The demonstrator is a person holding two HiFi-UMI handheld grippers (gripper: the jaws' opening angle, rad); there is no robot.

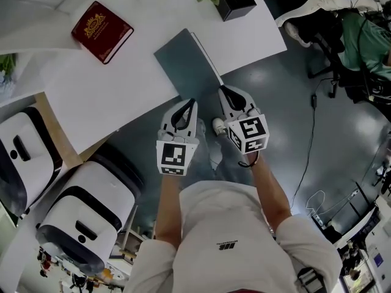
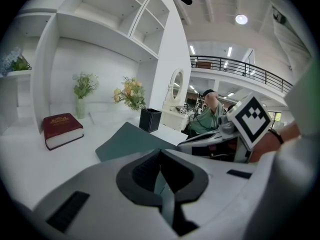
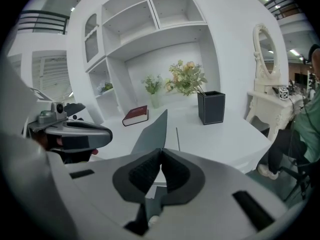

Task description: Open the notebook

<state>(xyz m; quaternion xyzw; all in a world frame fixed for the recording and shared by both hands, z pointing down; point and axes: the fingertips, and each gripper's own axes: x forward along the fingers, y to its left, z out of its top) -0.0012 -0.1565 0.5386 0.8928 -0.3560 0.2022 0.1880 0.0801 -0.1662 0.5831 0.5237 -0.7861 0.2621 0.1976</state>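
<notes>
The left gripper (image 1: 191, 102) and right gripper (image 1: 222, 90) are both clamping the near edge of the grey notebook cover (image 1: 183, 57), tilting it above the white table (image 1: 110, 96).

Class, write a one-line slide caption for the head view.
Left gripper and right gripper pinch the near edge of the notebook on the table; a red book lies beyond.

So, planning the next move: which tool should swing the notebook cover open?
Probably right: the right tool is shut on the notebook cover at its lifted free edge, pages showing beneath; the left tool grips further from that edge.
</notes>
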